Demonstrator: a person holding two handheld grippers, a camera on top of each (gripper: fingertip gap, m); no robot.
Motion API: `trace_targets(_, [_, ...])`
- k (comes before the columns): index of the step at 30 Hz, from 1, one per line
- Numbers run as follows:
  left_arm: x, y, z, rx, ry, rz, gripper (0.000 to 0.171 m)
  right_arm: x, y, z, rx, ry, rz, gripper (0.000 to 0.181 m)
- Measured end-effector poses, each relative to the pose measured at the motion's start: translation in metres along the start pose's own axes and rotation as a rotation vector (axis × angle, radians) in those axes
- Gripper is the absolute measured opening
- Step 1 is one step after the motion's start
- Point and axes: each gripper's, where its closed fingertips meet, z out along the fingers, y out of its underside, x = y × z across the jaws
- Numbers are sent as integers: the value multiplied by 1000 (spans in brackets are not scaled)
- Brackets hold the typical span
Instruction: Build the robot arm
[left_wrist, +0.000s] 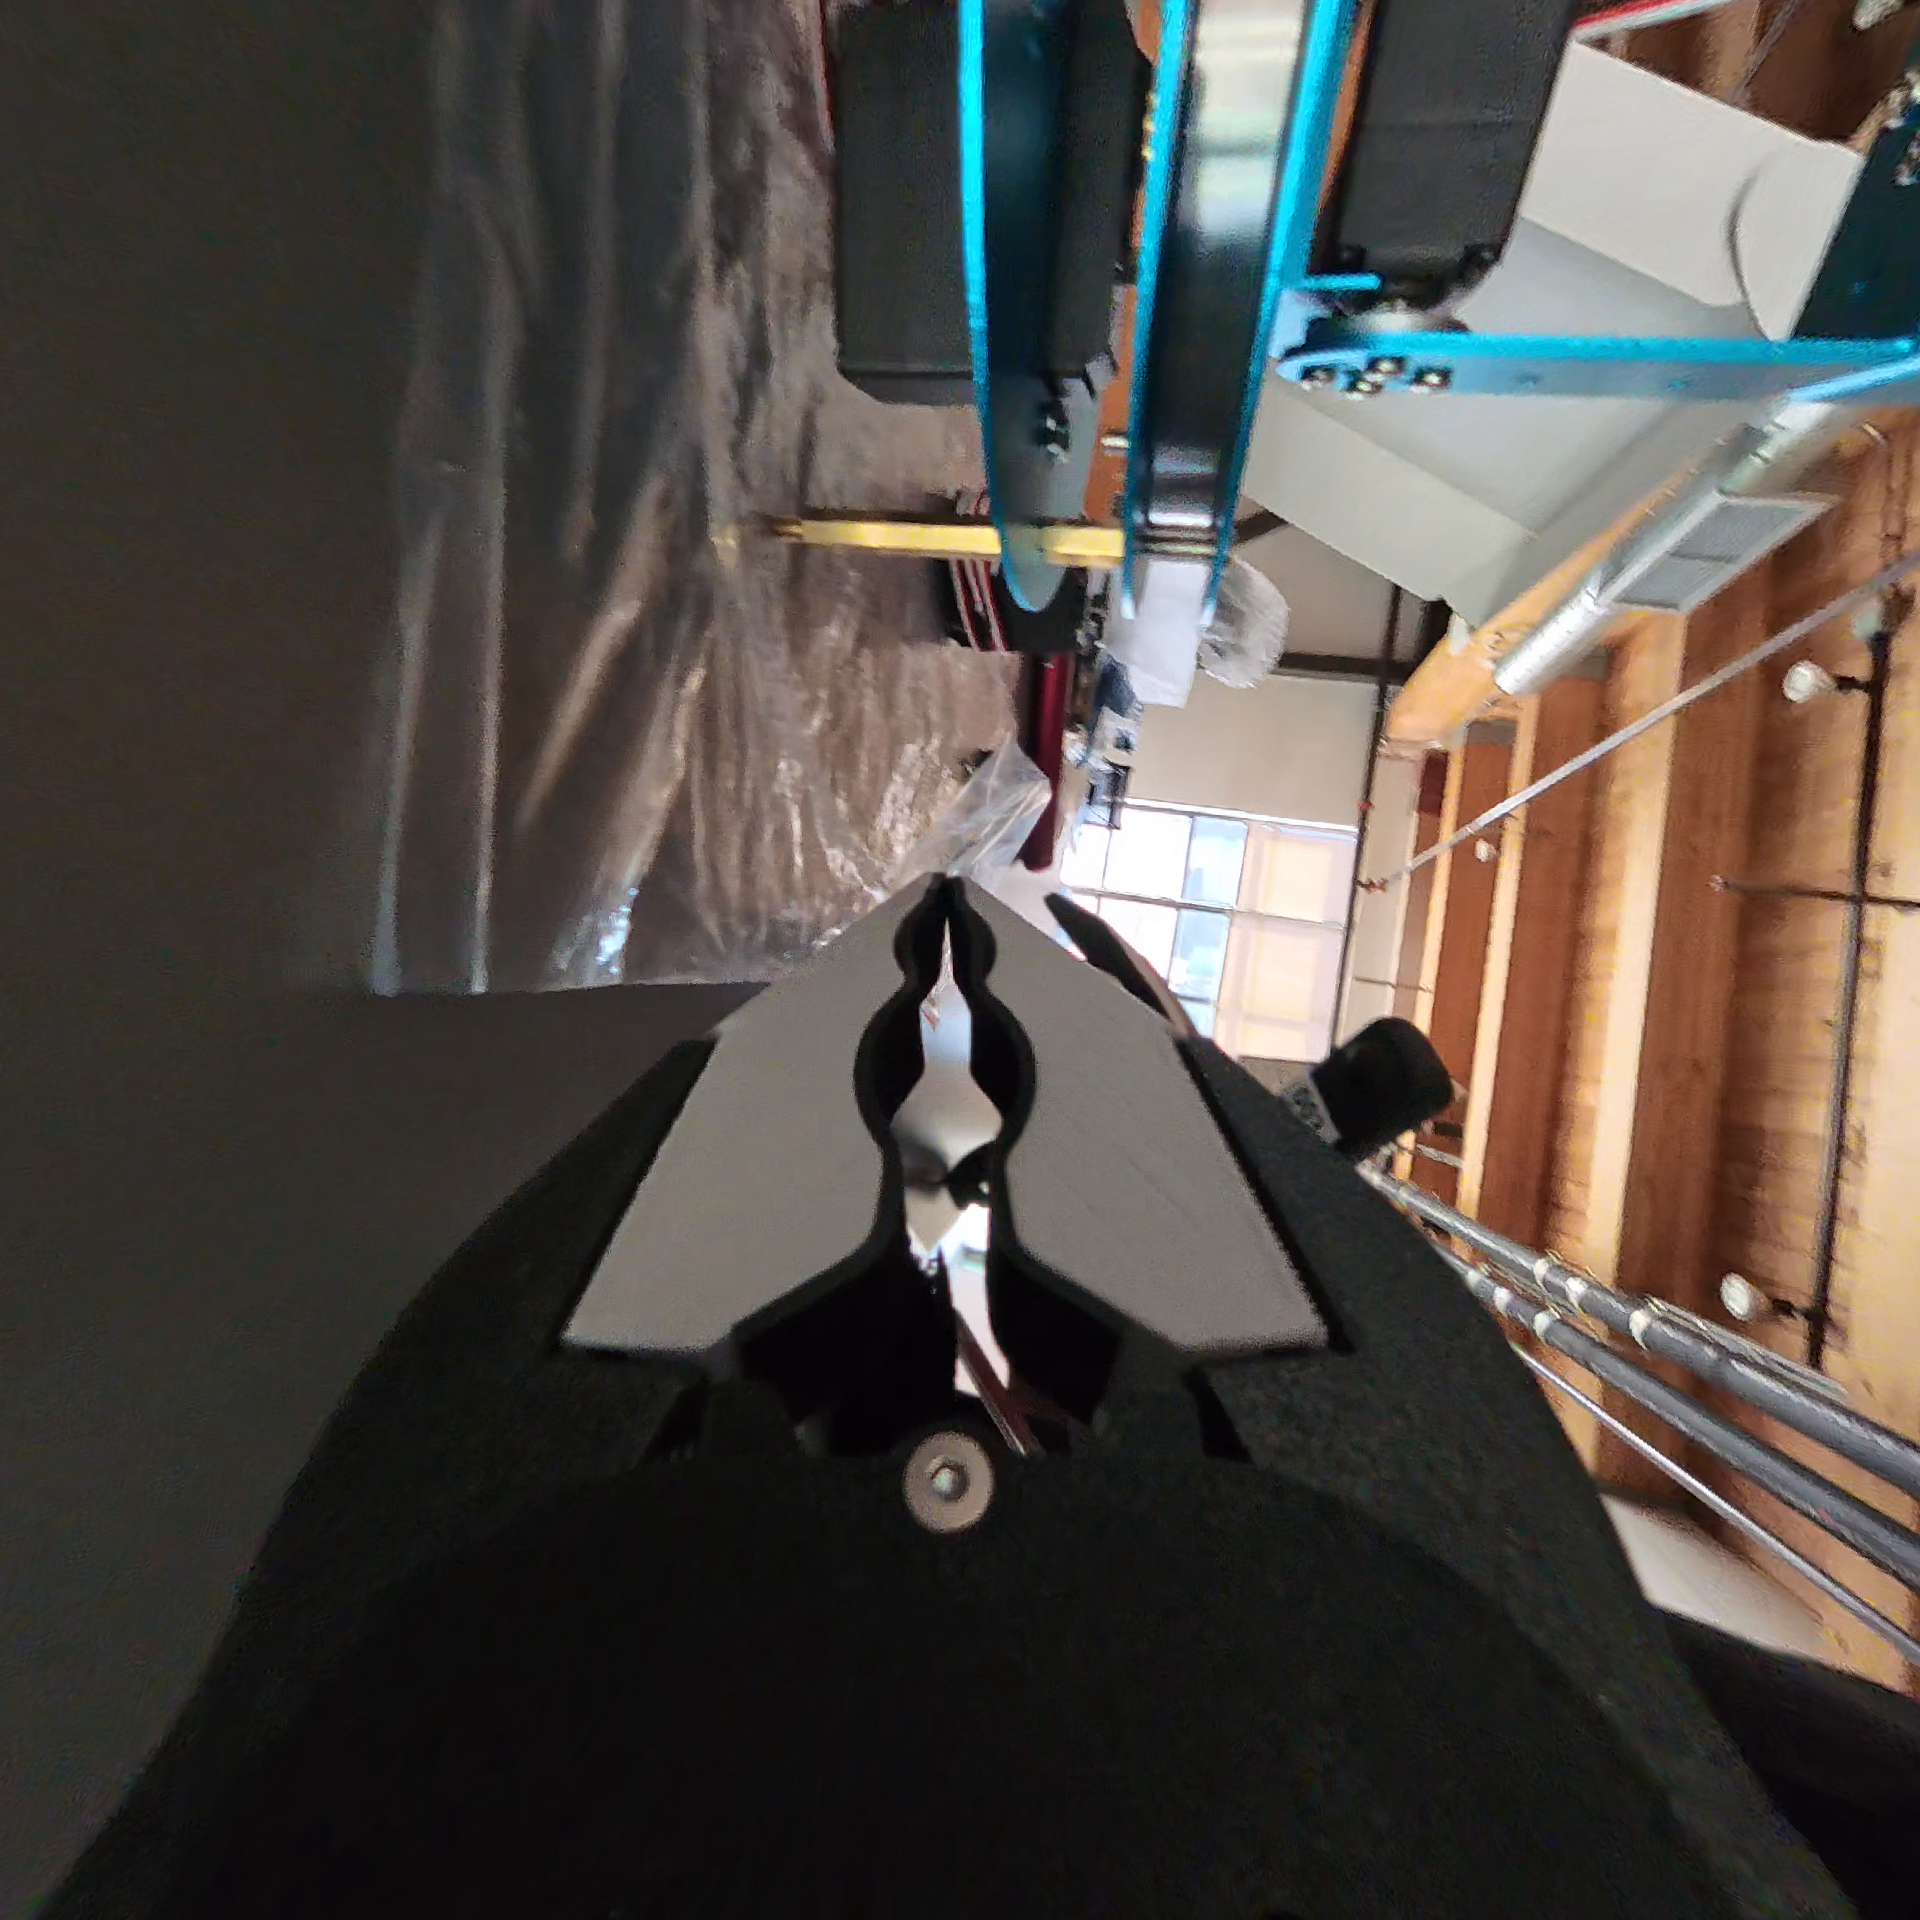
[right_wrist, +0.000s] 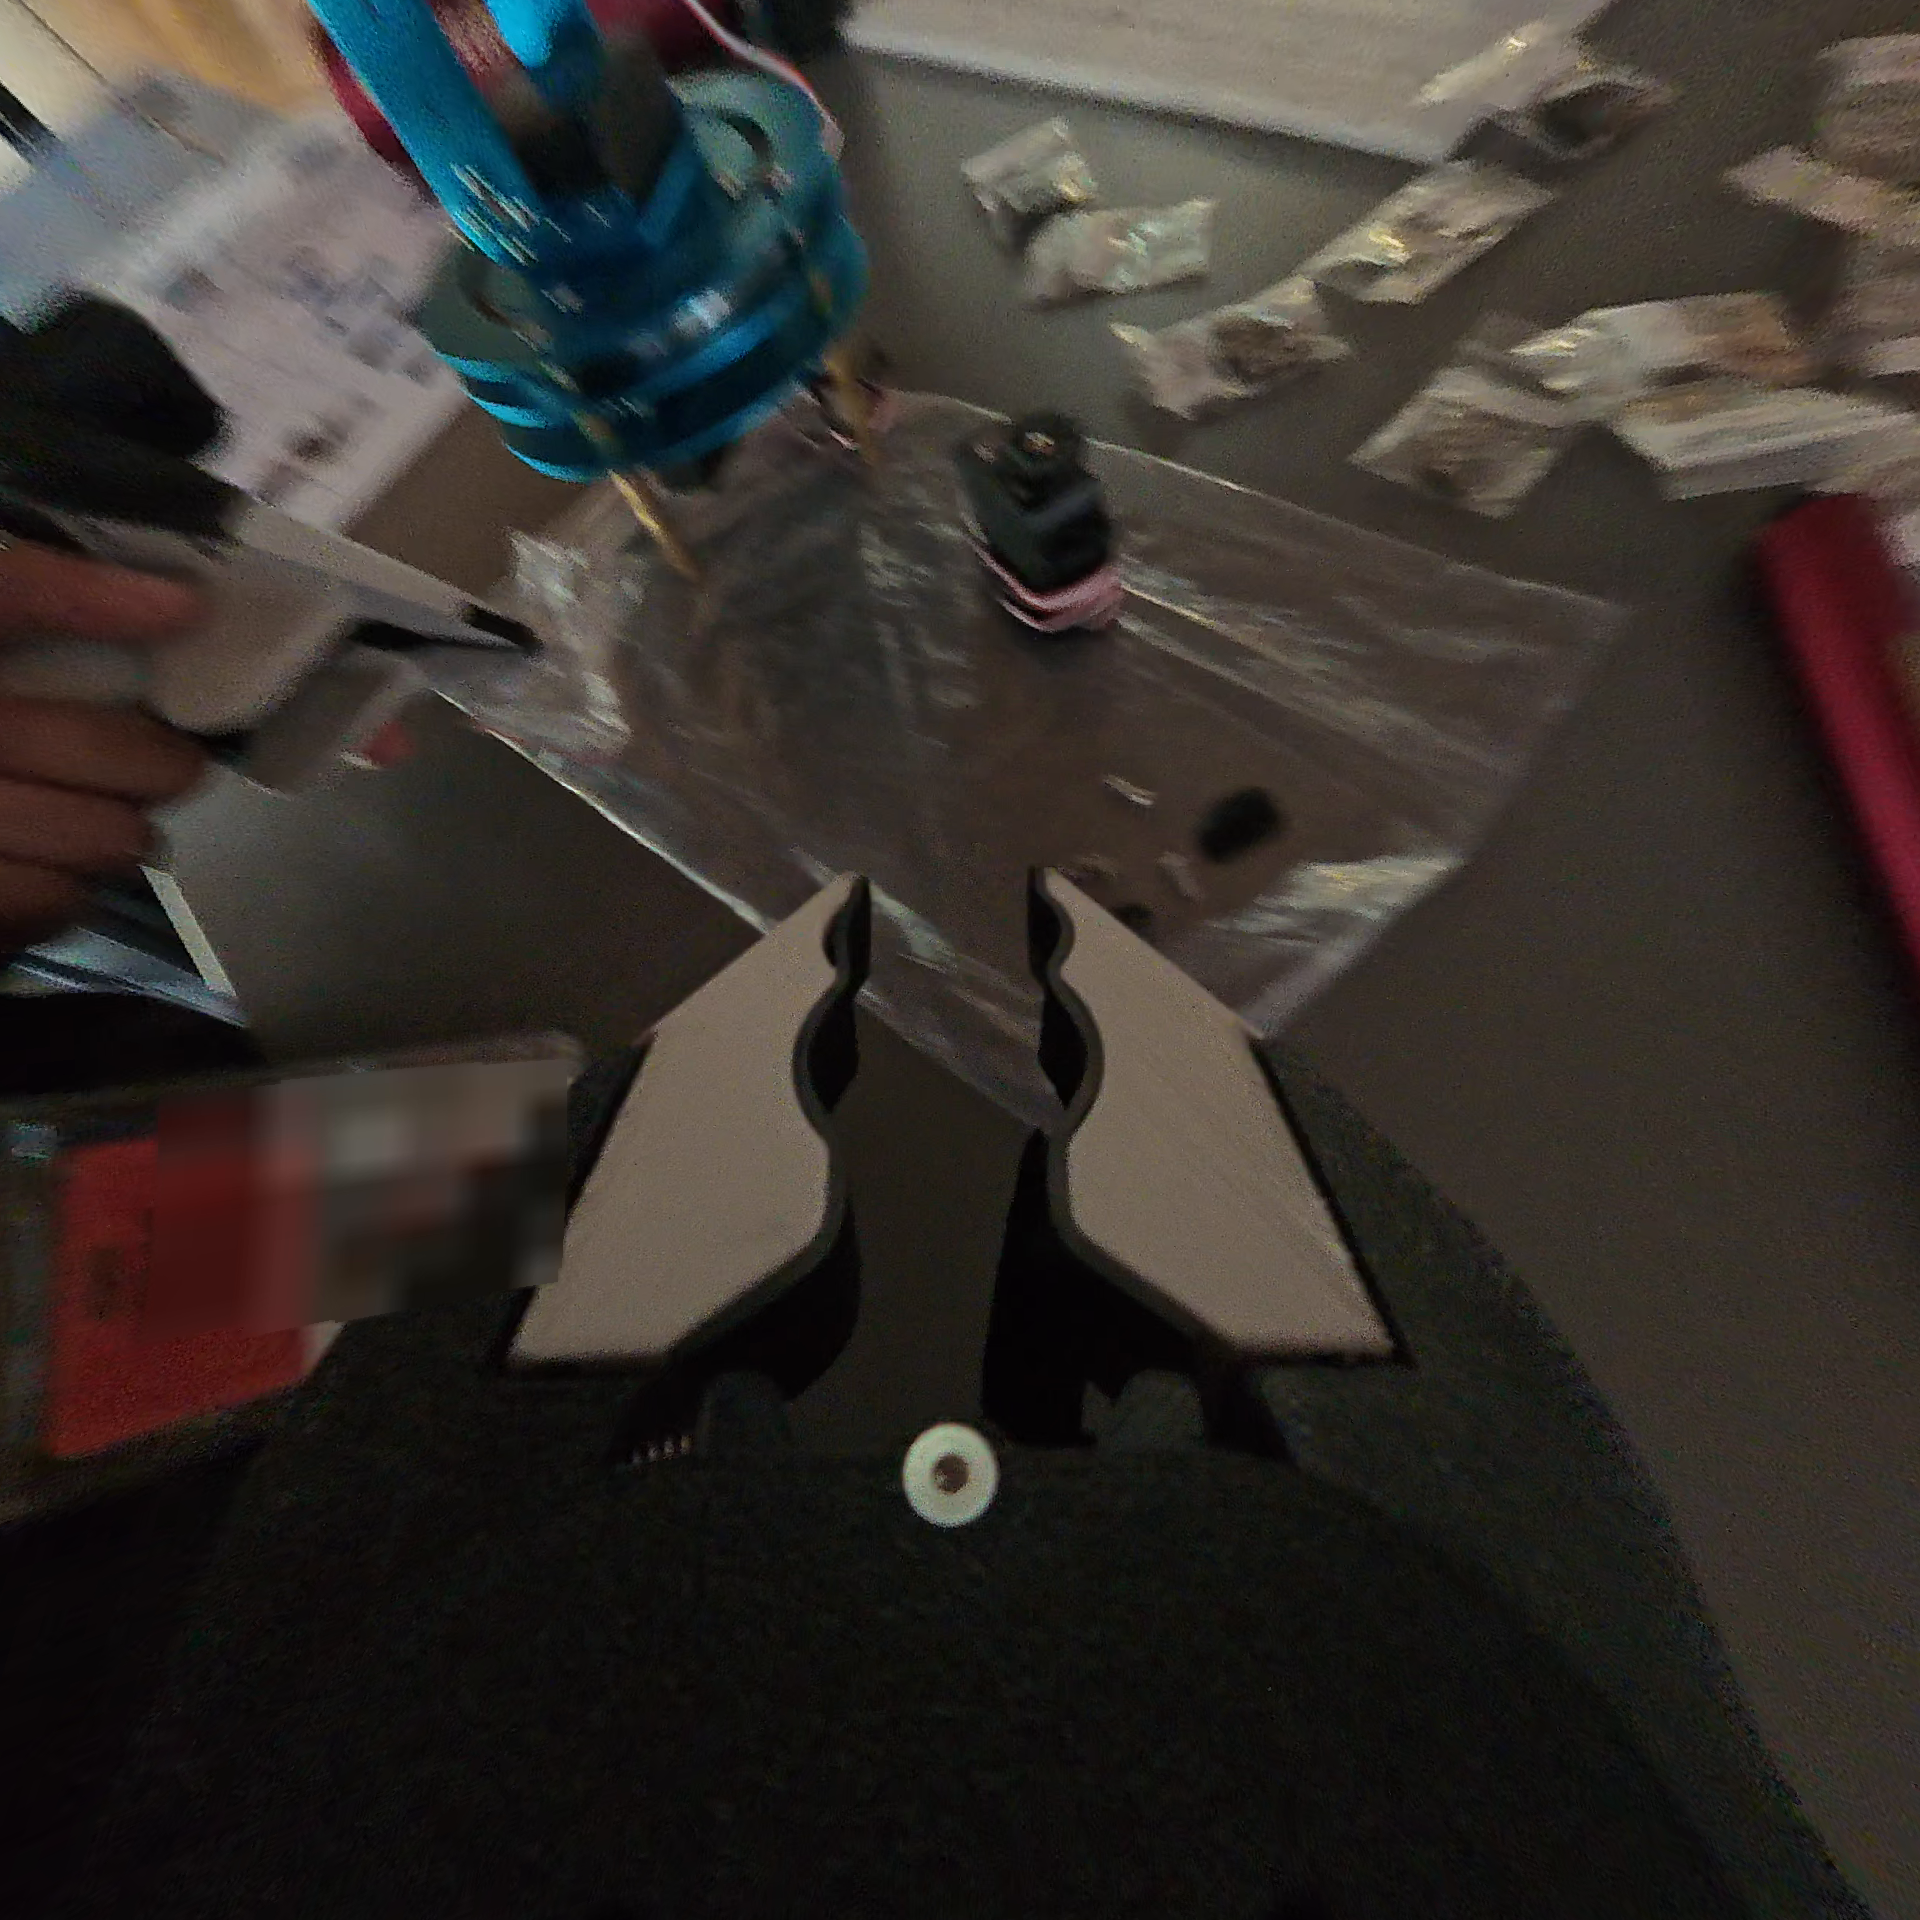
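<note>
1. Clear plastic bag (right_wrist: 1039, 727) lies flat on the grey table (right_wrist: 1610, 1195), a small black servo motor (right_wrist: 1044, 540) with pinkish wire coiled at its base standing on it; a few dark small parts (right_wrist: 1236, 821) lie nearer the camera, though blur hides whether they sit in the bag or on it.
2. Small clear packets (right_wrist: 1236, 343), contents too blurred to tell, lie scattered across the far table, well apart from both grippers.
3. Blue metal assembly (right_wrist: 644, 270) of brackets and black servos hangs above the bag's far left corner, brass standoffs (right_wrist: 655, 530) pointing down from it.
4. Left gripper (left_wrist: 948, 894) is rolled on its side, tips pressed together with nothing seen between them, the blue assembly (left_wrist: 1195, 260) near and ahead of it.
5. Right gripper (right_wrist: 948, 894) points down over the bag's near edge, jaws parted and empty.
6. Person's hand (right_wrist: 73, 717) at the left edge grips the other gripper's grey finger (right_wrist: 343, 613), beside a white sheet (right_wrist: 281, 312).
</note>
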Motion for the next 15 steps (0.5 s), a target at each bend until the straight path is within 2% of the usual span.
trace_targets(4, [-17, -6, 2, 62, -132, 17, 0, 28, 15, -3, -111, 67, -103, 30])
trace_targets(10, [-23, 1, 5, 64, -215, 34, 2, 25, 17, 10, -132, 20, -150, 29])
trace_targets(12, [-23, 0, -2, 80, -257, 95, 13, 21, 15, 12, -134, -3, -157, 28])
trace_targets(15, [-21, -5, -25, 119, -332, 256, 20, 14, 7, 14, -120, -40, -162, 27])
